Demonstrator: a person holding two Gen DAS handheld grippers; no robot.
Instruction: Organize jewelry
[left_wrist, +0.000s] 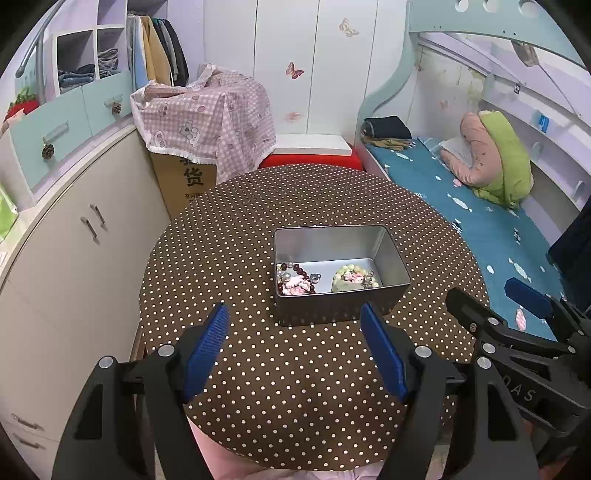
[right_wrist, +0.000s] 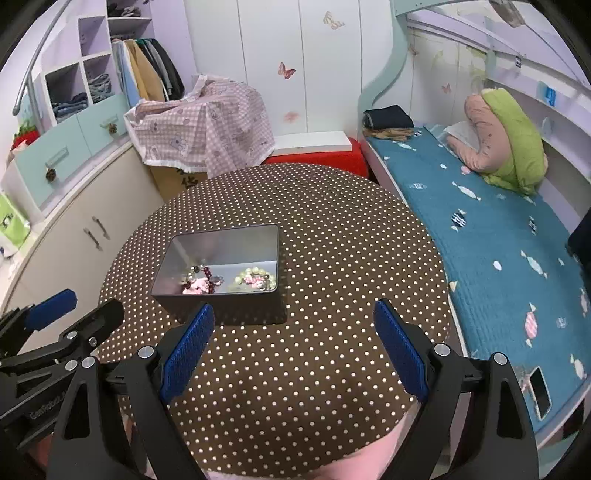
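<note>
An open metal tin stands in the middle of the round dotted table. Inside it lie a dark red bead bracelet with pink charms and a pale green bead bracelet. My left gripper hovers open just in front of the tin, nothing between its blue pads. My right gripper is open over bare cloth to the right of the tin, and it shows at the right edge of the left wrist view.
A bed with a teal cover runs along the right side. Low cabinets curve along the left. A cardboard box under a checked pink cloth and a red stool stand behind the table.
</note>
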